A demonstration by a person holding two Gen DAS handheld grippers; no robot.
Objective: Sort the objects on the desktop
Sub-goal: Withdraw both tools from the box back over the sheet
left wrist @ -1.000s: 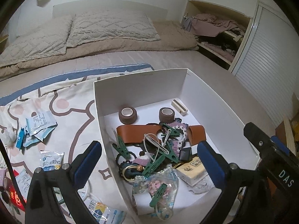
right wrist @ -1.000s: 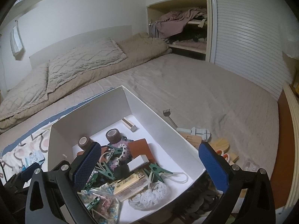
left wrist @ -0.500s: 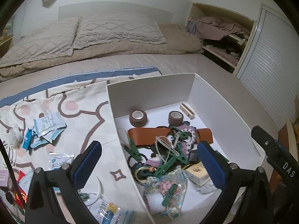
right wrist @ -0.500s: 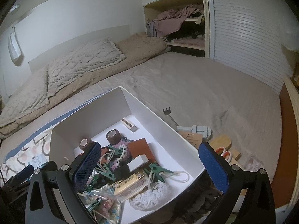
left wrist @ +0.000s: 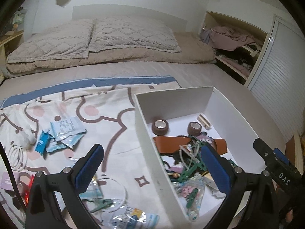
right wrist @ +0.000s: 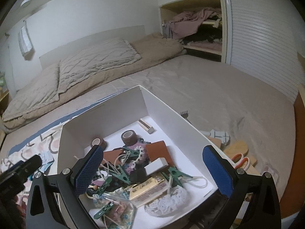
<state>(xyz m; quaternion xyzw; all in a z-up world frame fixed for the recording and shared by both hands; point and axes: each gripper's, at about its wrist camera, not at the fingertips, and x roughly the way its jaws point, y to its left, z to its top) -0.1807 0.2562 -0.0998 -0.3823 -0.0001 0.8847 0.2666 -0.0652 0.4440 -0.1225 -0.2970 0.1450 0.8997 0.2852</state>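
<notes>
A white box (left wrist: 172, 103) (right wrist: 118, 106) sits on the bed, filled with two brown tape rolls (left wrist: 160, 126), brown leather pieces (left wrist: 167, 144), green clothes pegs (right wrist: 176, 175), cords and a crochet piece (right wrist: 165, 200). My left gripper (left wrist: 150, 168) is open and empty, straddling the box's left wall. Blue sachets (left wrist: 63, 133), a white cord coil (left wrist: 16, 157) and more packets (left wrist: 133, 217) lie on the patterned blanket left of the box. My right gripper (right wrist: 152, 169) is open and empty above the box's near end.
Orange-handled scissors (right wrist: 241, 160), wooden pieces (right wrist: 236, 147), a small fork-like tool (right wrist: 185, 115) and a grey part (right wrist: 218, 134) lie right of the box. Pillows (left wrist: 91, 36) and a folded blanket are at the bed's head; a closet shelf (right wrist: 192, 26) stands beyond.
The left view has shifted left, so the box now sits further right and more of the blanket's clutter shows. The right gripper moved little. Both stayed open.
</notes>
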